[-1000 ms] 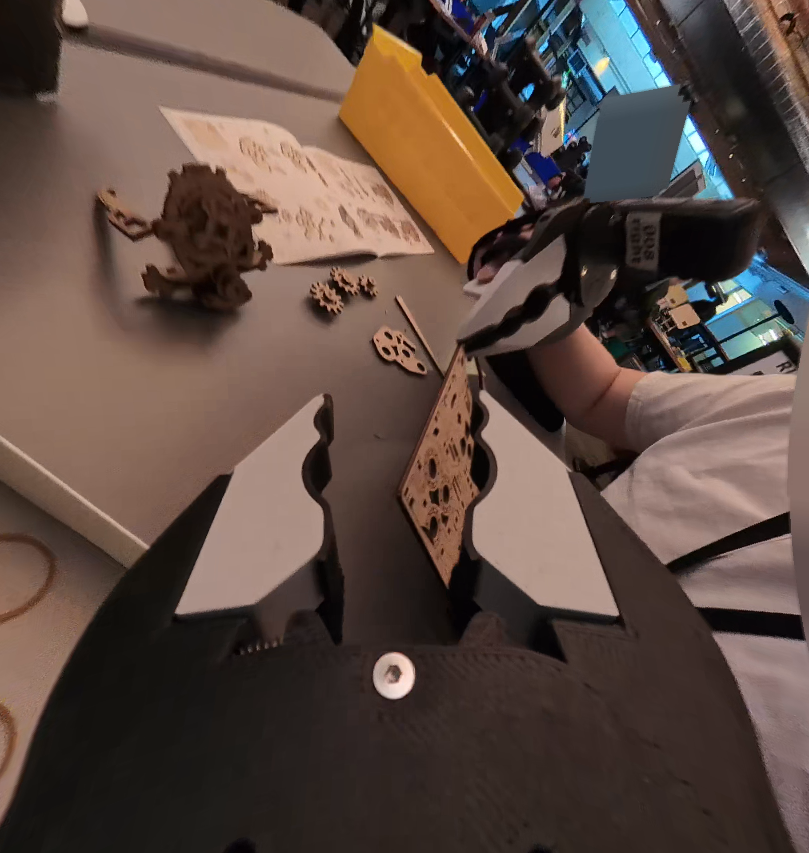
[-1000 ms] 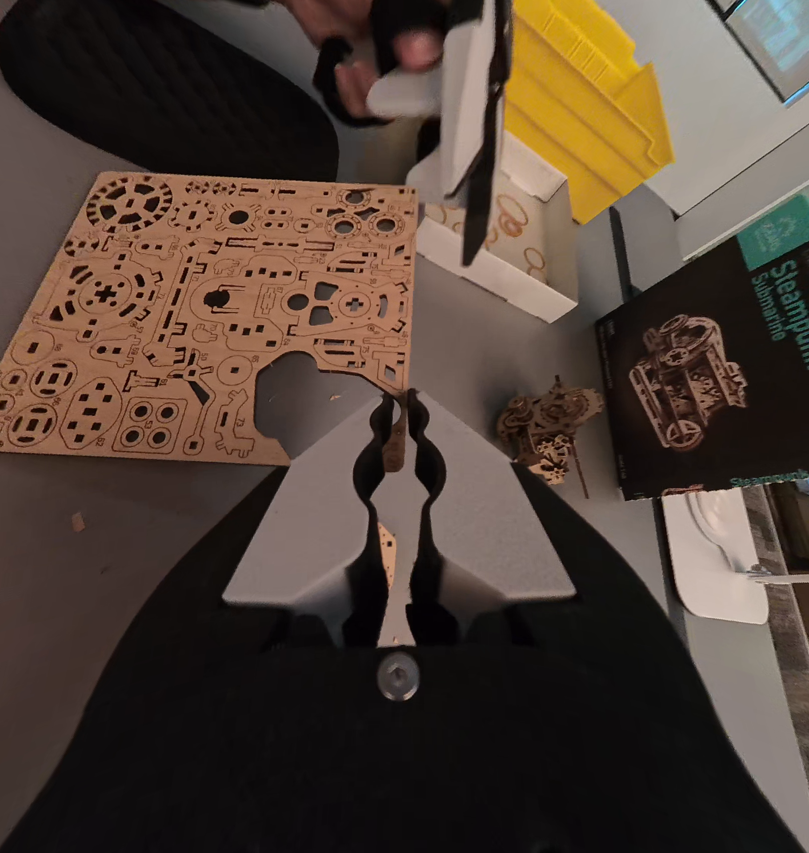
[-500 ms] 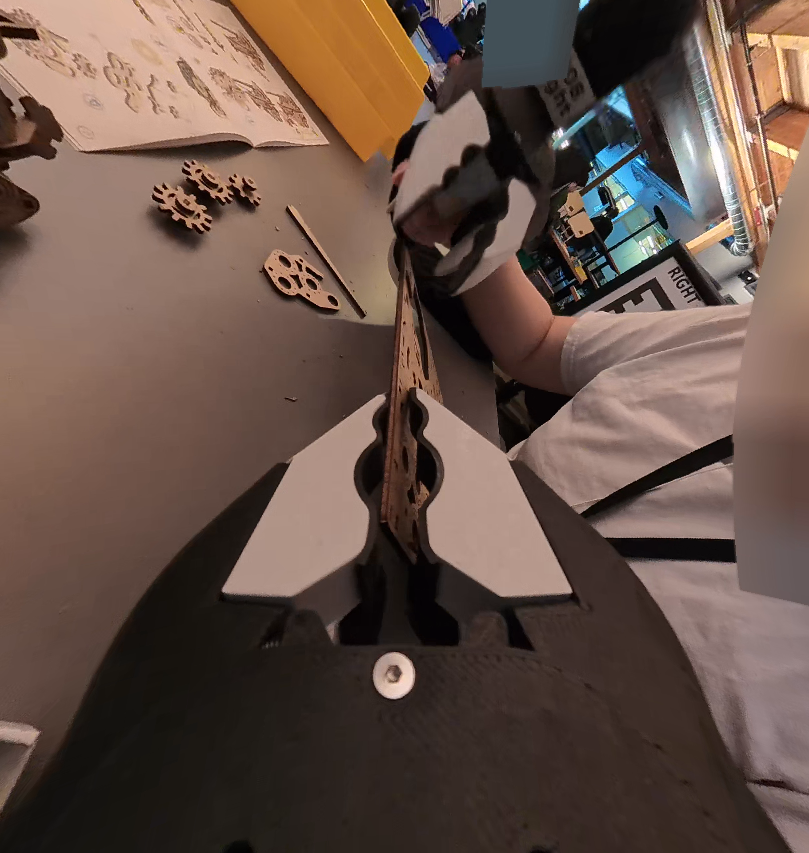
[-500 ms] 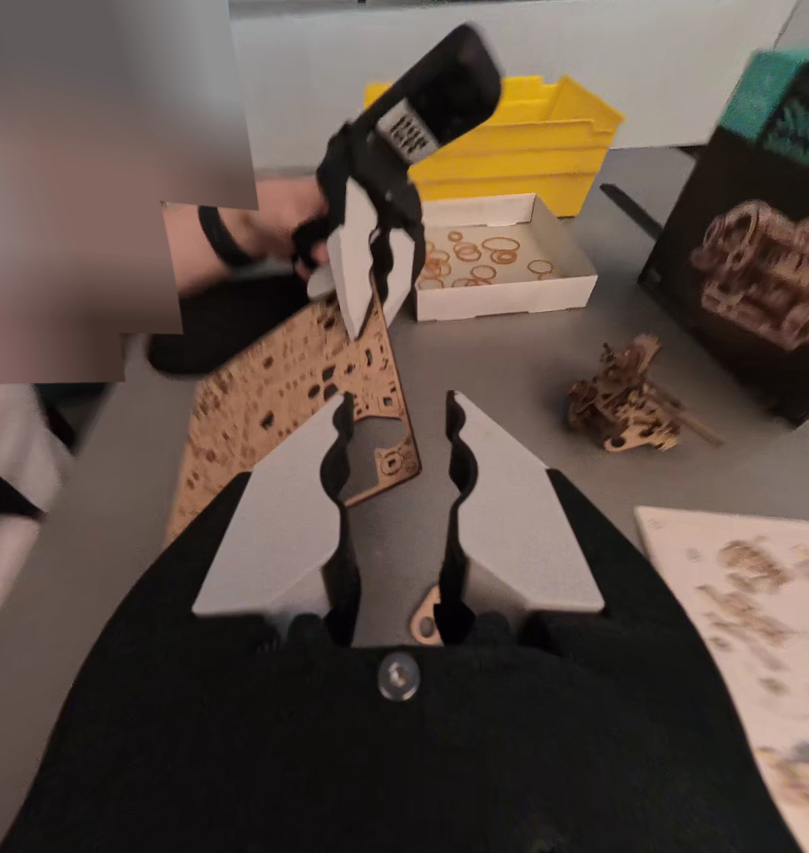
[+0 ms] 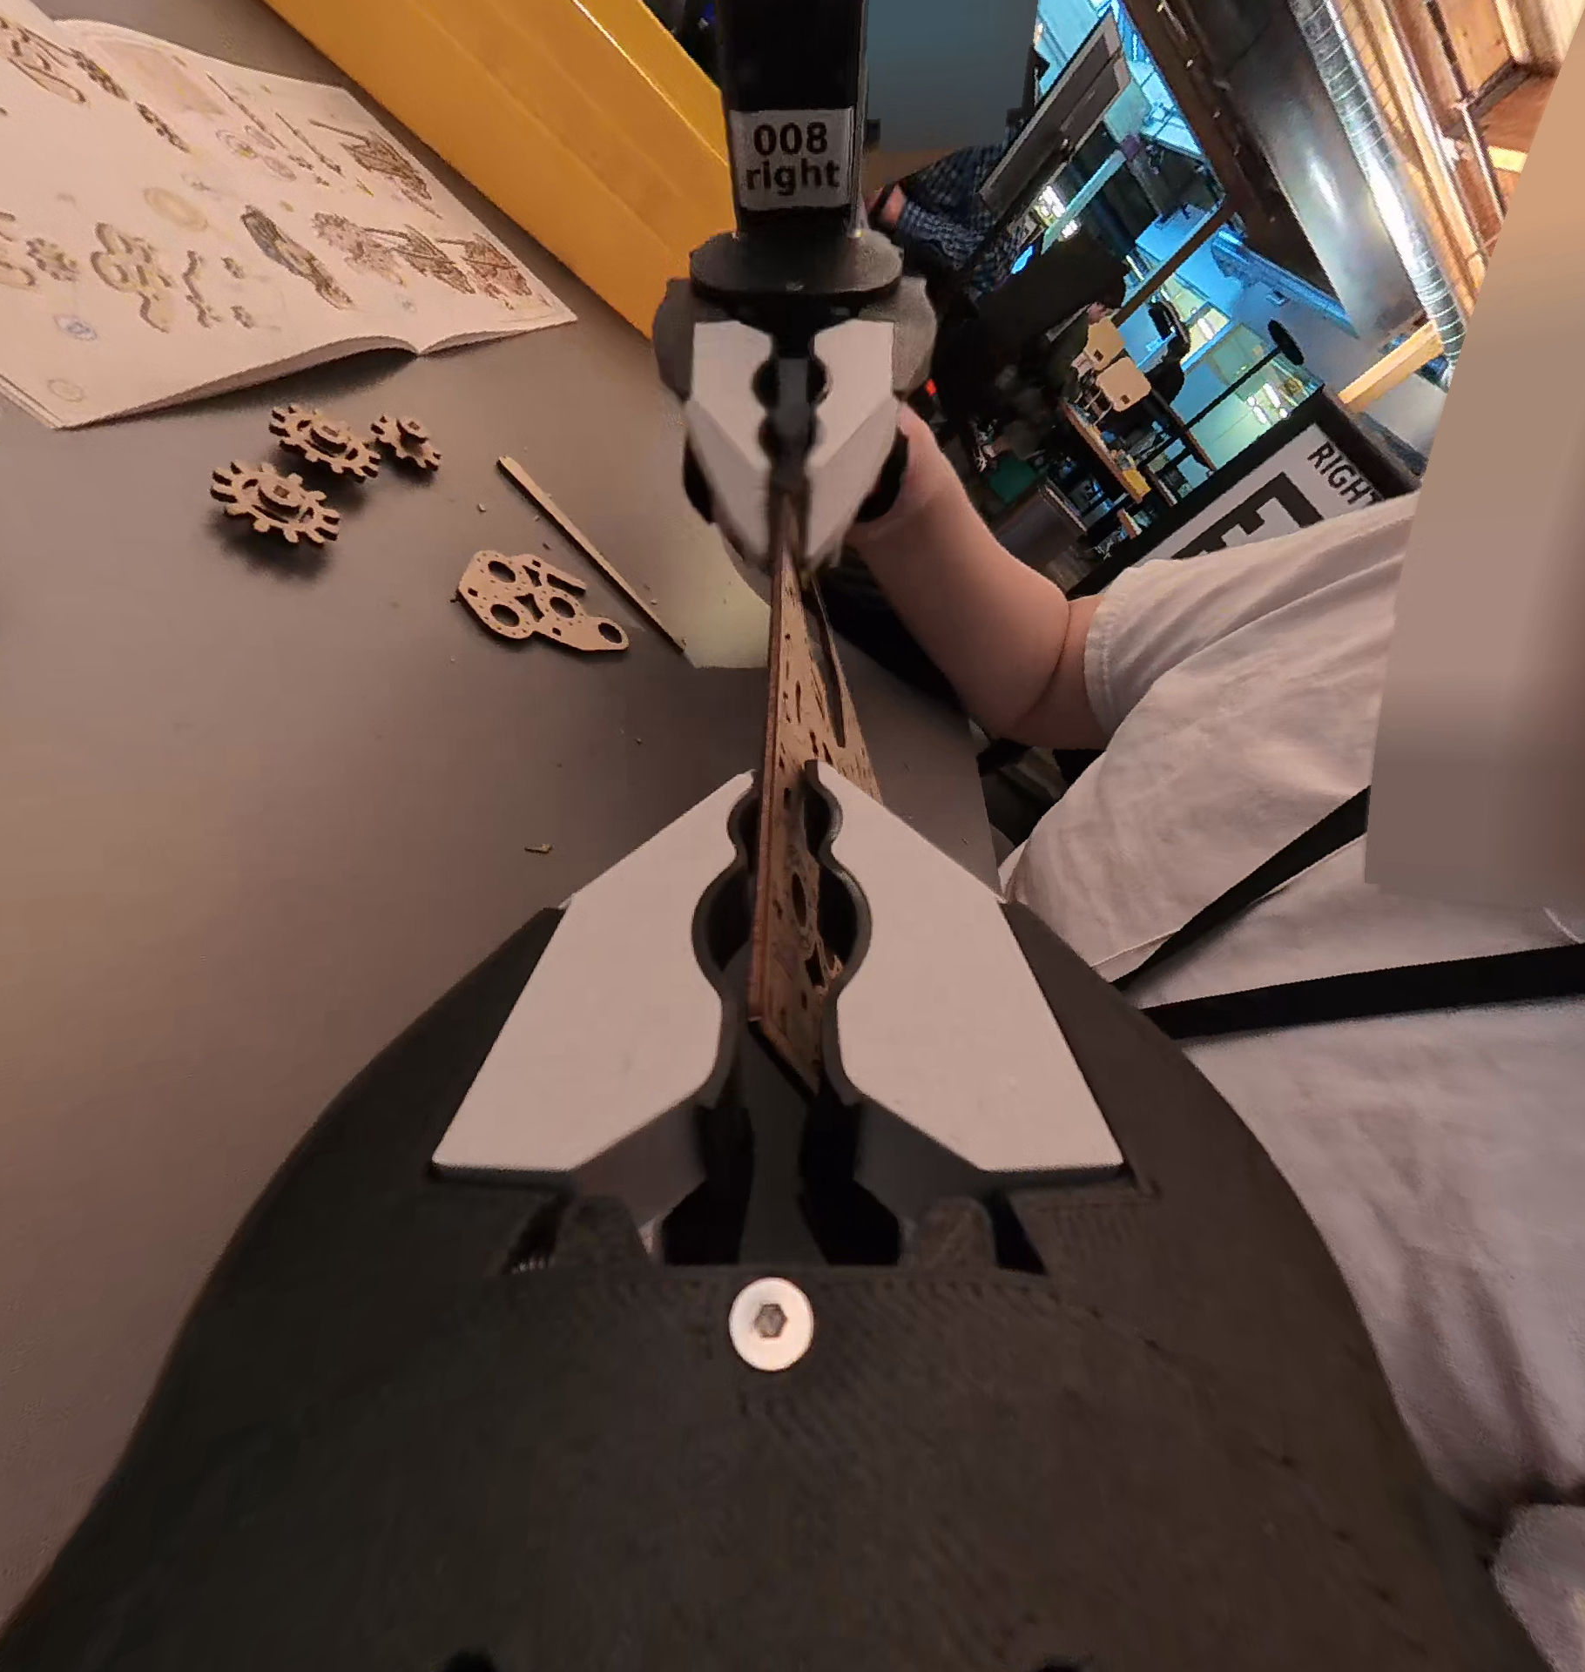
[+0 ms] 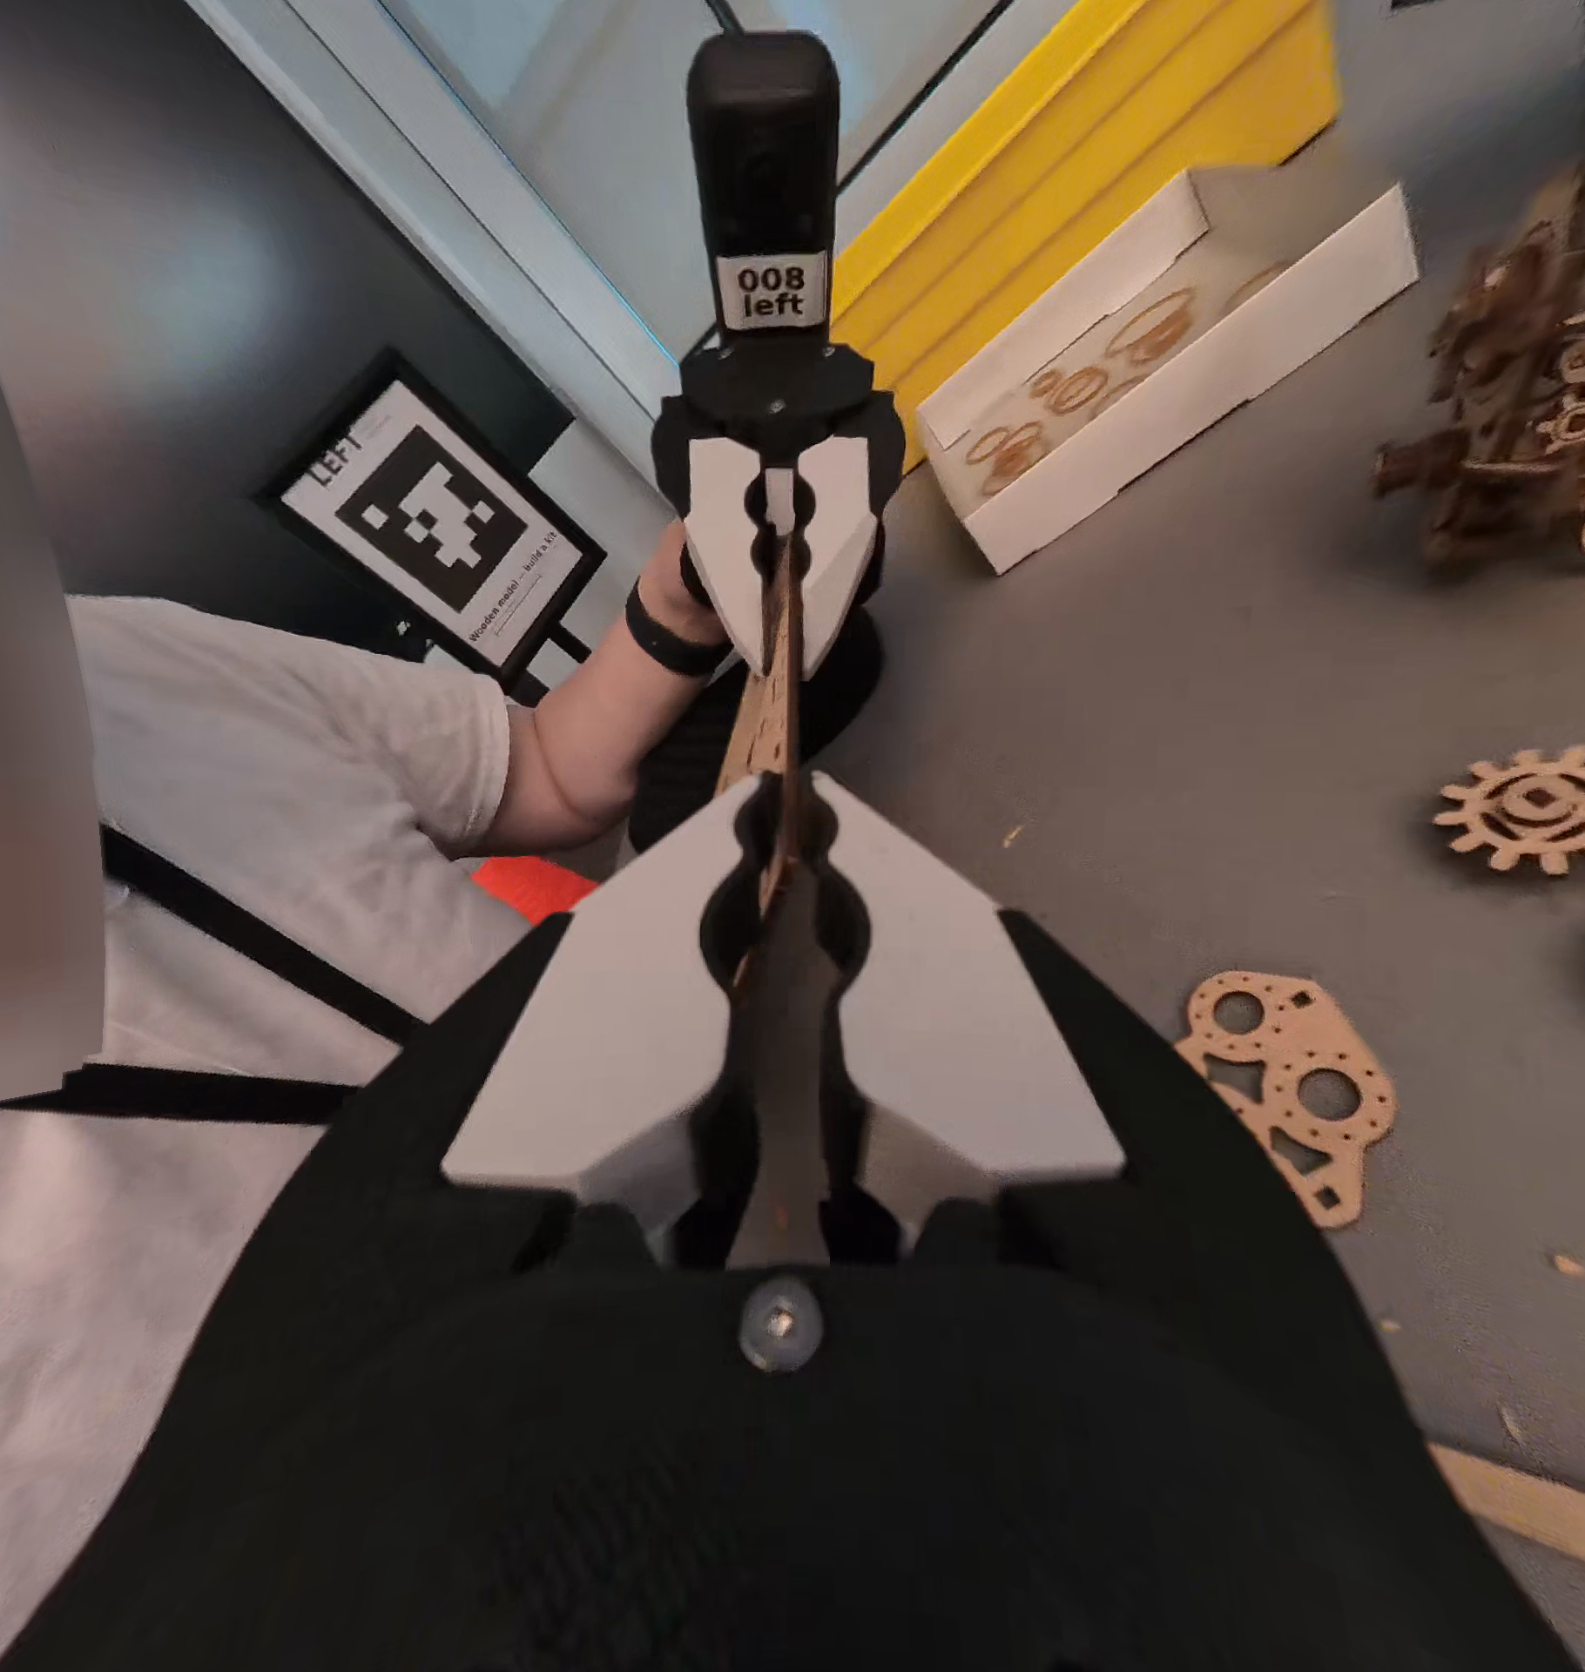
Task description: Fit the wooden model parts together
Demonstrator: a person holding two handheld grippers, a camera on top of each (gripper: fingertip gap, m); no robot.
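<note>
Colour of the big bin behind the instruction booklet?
Yellow bin, plain with no pattern; the left wrist view shows it best, just past the booklet.

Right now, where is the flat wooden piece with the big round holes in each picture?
Left wrist view: the perforated wooden plate lies on the grey table, left of centre.
Right wrist view: it lies at the lower right.
Shared landmark: the yellow bin.

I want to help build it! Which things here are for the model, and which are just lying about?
For the job: wooden sheet, held edge-on by left claw and right claw; gears; plate; stick; booklet.

Lying about: yellow bin; white tray of rings.
</note>
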